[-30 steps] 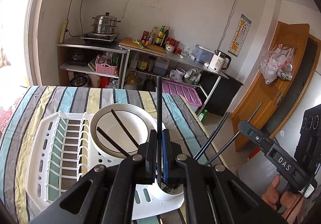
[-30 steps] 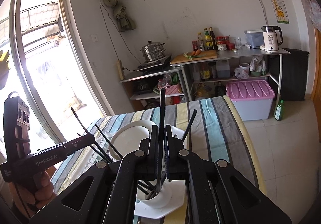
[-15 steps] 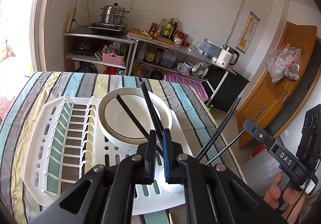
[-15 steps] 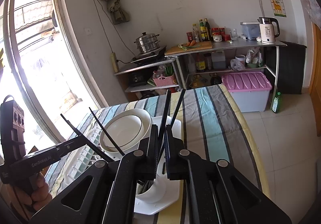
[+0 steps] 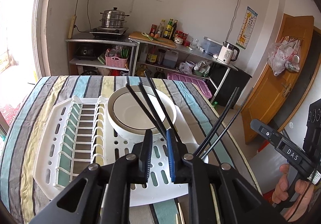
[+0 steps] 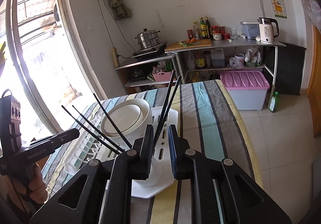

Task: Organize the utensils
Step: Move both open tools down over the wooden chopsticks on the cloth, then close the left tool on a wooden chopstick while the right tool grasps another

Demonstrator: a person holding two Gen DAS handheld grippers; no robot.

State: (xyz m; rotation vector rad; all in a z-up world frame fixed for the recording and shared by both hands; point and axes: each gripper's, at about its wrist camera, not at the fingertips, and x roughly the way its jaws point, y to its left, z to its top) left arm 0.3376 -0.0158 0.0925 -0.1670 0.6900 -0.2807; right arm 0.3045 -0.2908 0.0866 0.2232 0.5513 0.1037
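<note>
Kitchen corner behind: metal shelving with a steel steamer pot [image 5: 114, 17], bottles, and a white electric kettle [image 5: 228, 54]; a pink-lidded storage box [image 6: 245, 83] on the floor. Nearer, a table under a striped cloth [image 5: 60, 91] in teal, grey and yellow.

On the cloth, a white plastic dish rack [image 5: 66, 141]. White ceramic bowl with a thin dark rim line [image 5: 138, 111] sits in the rack, slightly tilted.

White cylindrical utensil cup [image 6: 153, 173] at the rack's near corner. Black chopsticks [image 5: 152, 107] stand in it, fanned out: three lean over the bowl, two more lean the other way.

Left hand-held gripper [image 5: 158, 155]: jaws have just been opening, now parted a little with a clear gap, nothing between the pads; rack visible through the gap. The three leaning chopsticks rise just behind its tips.

Right hand-held gripper [image 6: 161, 151]: jaws likewise just opening, slightly apart. The lower end of two chopsticks passes through the gap beside the left pad; cannot tell whether they touch it, no squeeze evident. Cup directly below the tips.

A hand [image 5: 291, 187] holds the right gripper's handle.
</note>
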